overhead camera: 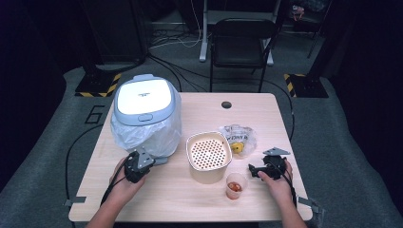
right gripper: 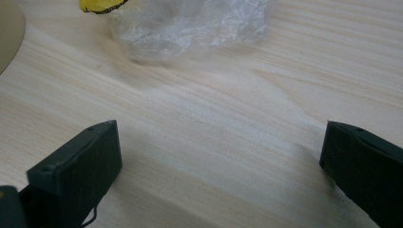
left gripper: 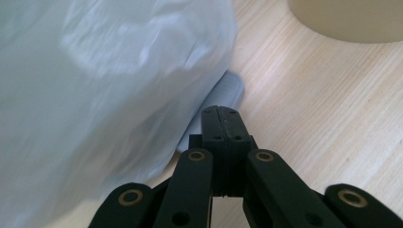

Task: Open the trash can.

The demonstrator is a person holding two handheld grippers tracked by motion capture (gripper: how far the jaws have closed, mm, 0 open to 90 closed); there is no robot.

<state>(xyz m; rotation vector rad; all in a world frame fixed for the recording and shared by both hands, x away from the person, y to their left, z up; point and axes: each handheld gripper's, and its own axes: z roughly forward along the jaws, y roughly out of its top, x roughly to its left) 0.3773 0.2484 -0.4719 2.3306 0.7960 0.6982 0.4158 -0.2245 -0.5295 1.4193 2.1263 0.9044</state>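
Nearest the lens in the left gripper view: left gripper (left gripper: 222, 116), jaws pressed flat together with nothing between them, tips just short of the grey foot (left gripper: 223, 92) under the bin. Hard against the left side of those jaws, the clear liner bag (left gripper: 95, 95) of the bin, bulging out over the foot; touching or a hair apart, hard to say from this angle. In the high view, left gripper (overhead camera: 137, 166) at the front corner of the bin (overhead camera: 145, 111), lid down, bag hanging over its sides.

Right of the bin, just beside it on the table (overhead camera: 166, 199): cream container (overhead camera: 208, 156) with a perforated insert on top. In front of that container and a little to its right, touching or nearly so: small clear cup (overhead camera: 235, 185) with reddish scraps inside. Behind the cup, right of the container: crumpled clear wrapper (overhead camera: 237, 137) with something yellow in it.

Farthest right of the bin, beyond the cup: right gripper (overhead camera: 260, 171), lying low over the table, pointing toward the cup. Jaws of the right gripper (right gripper: 221, 156) spread wide over bare wood, holding nothing, wrapper (right gripper: 190, 23) well ahead of them.
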